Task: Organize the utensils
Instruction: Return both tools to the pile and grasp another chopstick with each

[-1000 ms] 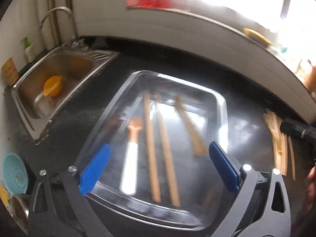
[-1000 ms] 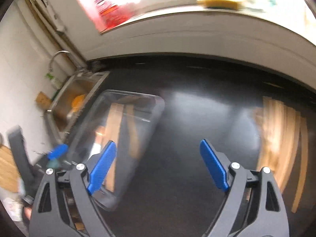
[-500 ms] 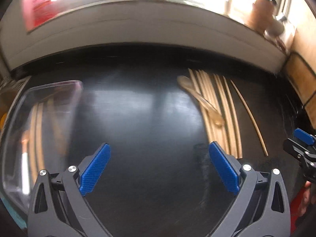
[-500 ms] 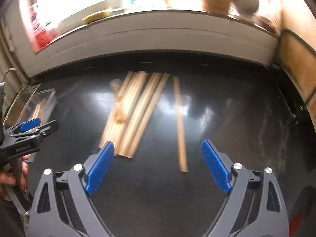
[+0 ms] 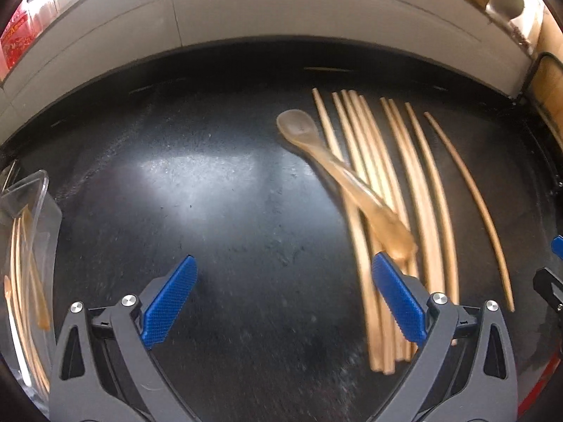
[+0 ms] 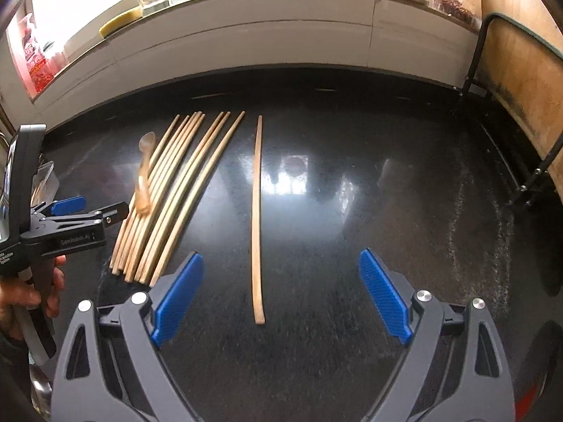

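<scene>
In our left view, our left claw [image 5: 283, 299] is wide and holds nothing. The spoon [image 5: 337, 176] lies across the sticks [image 5: 415, 193] at one o'clock.

In our right view, our right claw [image 6: 281, 299] is wide too. One stick [image 6: 257, 218] lies at twelve o'clock.

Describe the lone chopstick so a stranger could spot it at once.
Start at the black countertop below the white ledge. A bundle of chopsticks lies at its left with a wooden spoon across it. The lone chopstick lies apart to their right, touching nothing.

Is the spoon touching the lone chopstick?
Apart. In the right wrist view the spoon lies on the bundle, and bare counter separates it from the lone chopstick.
</scene>
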A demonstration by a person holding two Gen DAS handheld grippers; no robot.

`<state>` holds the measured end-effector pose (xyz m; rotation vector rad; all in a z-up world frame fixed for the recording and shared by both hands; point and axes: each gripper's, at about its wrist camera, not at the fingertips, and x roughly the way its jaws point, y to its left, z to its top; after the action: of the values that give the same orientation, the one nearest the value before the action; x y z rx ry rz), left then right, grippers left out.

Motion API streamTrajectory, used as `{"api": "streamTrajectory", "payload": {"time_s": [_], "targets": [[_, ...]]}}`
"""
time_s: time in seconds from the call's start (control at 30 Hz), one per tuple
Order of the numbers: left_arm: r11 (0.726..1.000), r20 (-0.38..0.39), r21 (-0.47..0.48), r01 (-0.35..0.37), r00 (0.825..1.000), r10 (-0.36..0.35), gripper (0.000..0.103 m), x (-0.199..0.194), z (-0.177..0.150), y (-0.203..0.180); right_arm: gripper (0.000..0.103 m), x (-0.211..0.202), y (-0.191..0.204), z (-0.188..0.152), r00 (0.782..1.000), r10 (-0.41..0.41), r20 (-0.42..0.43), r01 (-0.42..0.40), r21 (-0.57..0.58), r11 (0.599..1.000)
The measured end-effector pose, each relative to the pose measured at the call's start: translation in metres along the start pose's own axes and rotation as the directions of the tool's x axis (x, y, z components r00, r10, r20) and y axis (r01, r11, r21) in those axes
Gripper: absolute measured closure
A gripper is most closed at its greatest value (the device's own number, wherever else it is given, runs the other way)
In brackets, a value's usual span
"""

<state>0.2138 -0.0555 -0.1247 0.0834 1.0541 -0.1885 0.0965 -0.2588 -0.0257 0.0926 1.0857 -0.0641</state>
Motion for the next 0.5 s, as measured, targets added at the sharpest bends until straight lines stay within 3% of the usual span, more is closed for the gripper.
{"api": "streamTrajectory", "payload": {"time_s": [0.13, 0.43, 0.5], "targets": [[0.999, 0.022, 0.03, -0.032, 0.999, 0.032, 0.006, 0.008, 0.005, 0.0, 0.016, 0.015, 0.005, 0.008, 1.0, -0.023, -0.006, 0.023, -0.015, 1.0], [0.997, 0.056, 0.075, -0.012, 0.998, 0.008, 0.006, 0.019, 0.022, -0.006, 0.016, 0.063, 0.013, 0.035, 0.995, -0.089, -0.033, 0.087, -0.076, 0.993], [0.997, 0.059, 0.078, -0.009, 0.998, 0.004, 0.011, 0.018, 0.022, -0.008, 0.017, 0.072, 0.013, 0.039, 0.995, -0.087, -0.042, 0.083, -0.079, 0.993]]}}
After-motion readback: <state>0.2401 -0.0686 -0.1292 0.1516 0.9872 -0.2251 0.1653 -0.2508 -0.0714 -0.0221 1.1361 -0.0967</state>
